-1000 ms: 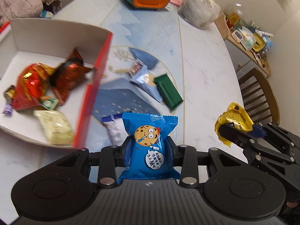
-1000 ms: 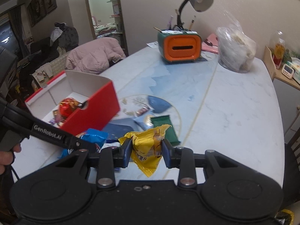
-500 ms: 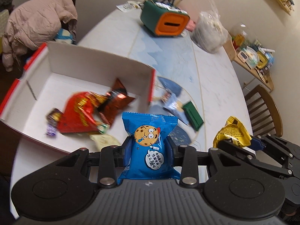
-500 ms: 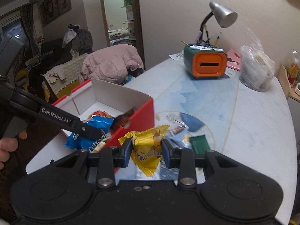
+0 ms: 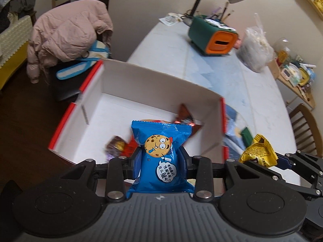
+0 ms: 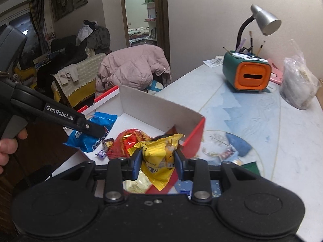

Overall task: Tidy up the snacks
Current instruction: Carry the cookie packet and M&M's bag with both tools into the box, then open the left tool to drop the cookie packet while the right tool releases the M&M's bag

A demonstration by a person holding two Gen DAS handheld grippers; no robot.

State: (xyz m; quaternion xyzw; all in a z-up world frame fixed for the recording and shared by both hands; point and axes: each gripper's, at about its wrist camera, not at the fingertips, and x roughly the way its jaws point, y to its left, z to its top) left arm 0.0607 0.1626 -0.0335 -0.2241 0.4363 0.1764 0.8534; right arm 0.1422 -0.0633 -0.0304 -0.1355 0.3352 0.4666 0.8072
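— Blue foil is what my left gripper has clamped: a glossy blue cookie packet with a cartoon biscuit face, pinched at its waist between both pads. It sits at the lower middle of the left wrist view, hanging over the open white cardboard box with red outer walls.

— And your other claw?

— My right gripper is clenched on a crinkled yellow foil snack packet, low in the middle of the right wrist view, at the box's near right corner and, I judge, not fully over the floor of it.

— Which step is this, then?

— Carrying both packets to the box, I'd say. Red and brown foil wrappers already lie inside, while a flat dark green packet and a few others wait on the pale marbled tabletop at the right.

— What does the next move call for?

— Getting each packet clear inside the walls, then loosening the pads so it falls. The yellow one needs a nudge toward upper left first.

— How do they point?

— The blue packet's long axis runs up the frame, crimped end toward the far wall. The yellow one also stands lengthwise up the frame, top tilted right.
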